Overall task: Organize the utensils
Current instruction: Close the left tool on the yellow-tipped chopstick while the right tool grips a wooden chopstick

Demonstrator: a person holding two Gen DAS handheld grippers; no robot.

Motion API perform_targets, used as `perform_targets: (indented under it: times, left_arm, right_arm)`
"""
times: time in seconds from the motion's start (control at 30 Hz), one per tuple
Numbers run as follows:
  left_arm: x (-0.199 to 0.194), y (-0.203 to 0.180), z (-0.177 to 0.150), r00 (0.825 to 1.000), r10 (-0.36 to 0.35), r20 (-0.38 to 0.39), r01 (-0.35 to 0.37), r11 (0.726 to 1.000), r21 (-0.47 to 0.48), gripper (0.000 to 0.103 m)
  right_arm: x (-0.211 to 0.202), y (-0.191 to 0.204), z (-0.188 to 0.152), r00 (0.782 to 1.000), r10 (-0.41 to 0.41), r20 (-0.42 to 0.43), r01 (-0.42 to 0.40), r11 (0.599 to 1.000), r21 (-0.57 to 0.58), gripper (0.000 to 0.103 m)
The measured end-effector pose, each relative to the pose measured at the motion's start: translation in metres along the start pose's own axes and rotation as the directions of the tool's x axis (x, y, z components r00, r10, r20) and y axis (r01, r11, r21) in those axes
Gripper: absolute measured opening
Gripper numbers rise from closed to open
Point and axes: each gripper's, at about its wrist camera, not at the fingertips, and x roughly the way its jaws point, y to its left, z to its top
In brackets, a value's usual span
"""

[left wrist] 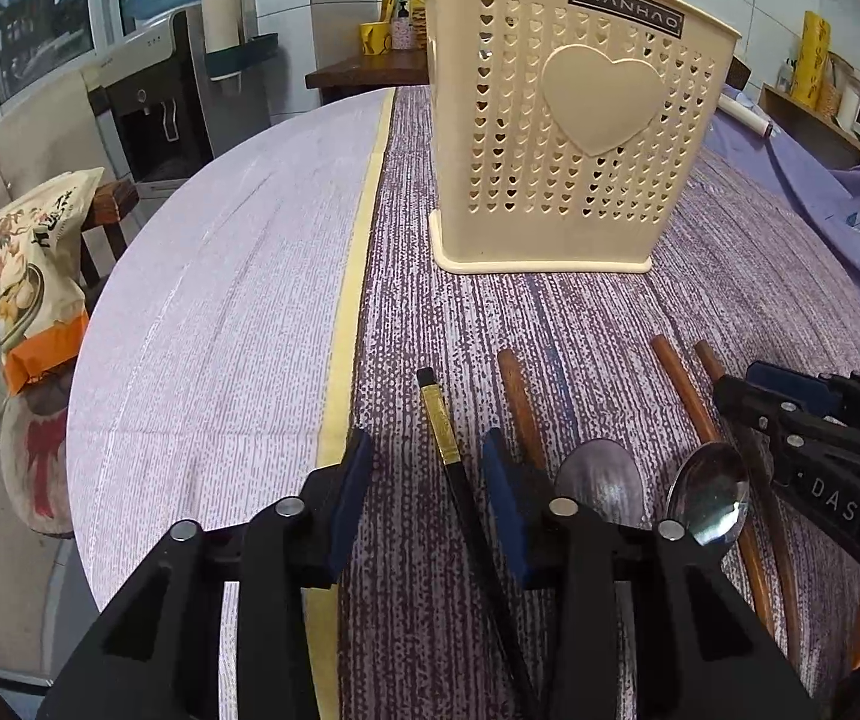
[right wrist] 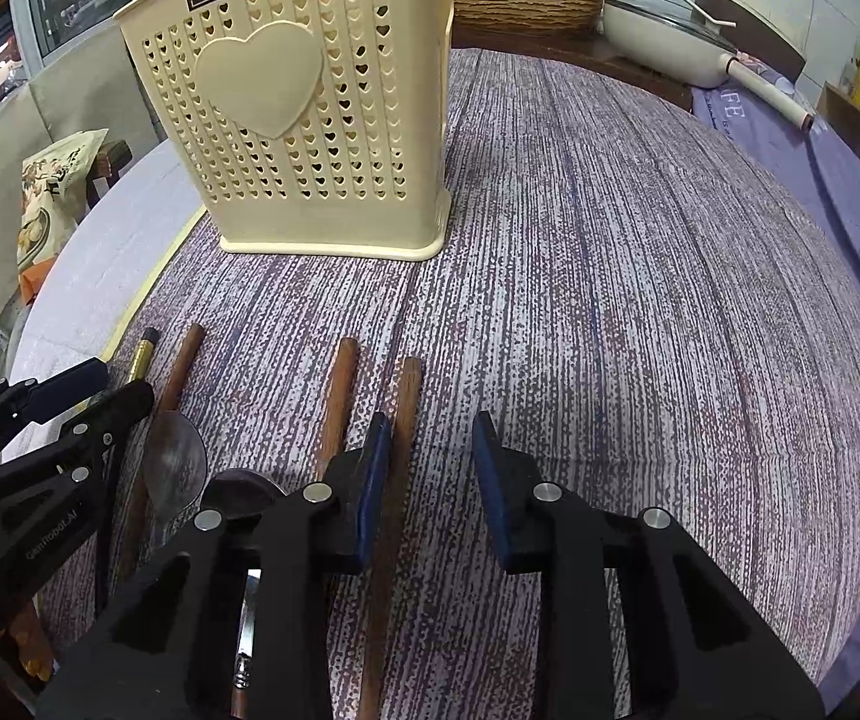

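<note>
Low in the left wrist view, the left gripper (left wrist: 426, 468) is seen with jaws apart, straddling the thin black chopstick with a gold band (left wrist: 443, 426), pads not yet pressing. Bottom centre of the right view, the right gripper (right wrist: 433, 456) stands open beside a brown wooden chopstick (right wrist: 402, 414). Both sticks are judged light, stiff, slippery; best pinched mid-shaft. The cream perforated plastic utensil holder (left wrist: 574, 120) waits at the top.
</note>
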Motion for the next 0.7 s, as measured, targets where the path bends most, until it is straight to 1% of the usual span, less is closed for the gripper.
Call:
perform_targets:
  times: [0.03,0.07,0.27,0.4,0.53,0.7]
  left_arm:
    - [0.0,-0.001,0.0,1.0,-0.002,-0.001,0.002,1.0,0.004,0.031]
    - [0.0,-0.001,0.001,1.0,0.0,-0.001,0.0,1.0,0.009,0.028]
    - [0.002,-0.01,0.004,1.0,0.005,0.002,-0.005,0.999,0.035,0.015]
    - [0.004,-0.01,0.005,1.0,0.001,0.006,-0.001,0.999,0.035,0.013]
    - [0.004,-0.008,0.004,1.0,-0.012,0.011,0.012,1.0,0.025,0.013]
    - [0.004,-0.009,0.003,1.0,-0.008,0.022,0.008,1.0,0.025,0.013]
  right_arm:
    - [0.001,0.0,0.001,1.0,-0.006,0.0,0.006,1.0,-0.004,0.024]
    - [0.001,0.0,0.001,1.0,-0.007,0.0,0.007,1.0,-0.006,0.023]
    - [0.003,0.007,0.005,1.0,-0.012,-0.003,0.012,1.0,-0.024,0.018]
    - [0.003,0.009,0.004,1.0,-0.01,0.002,0.01,0.999,-0.035,0.013]
    - [0.003,0.006,0.003,1.0,0.005,0.012,-0.004,1.0,-0.03,0.013]
    - [0.002,0.007,0.0,1.0,0.001,0.026,0.0,0.999,-0.035,0.012]
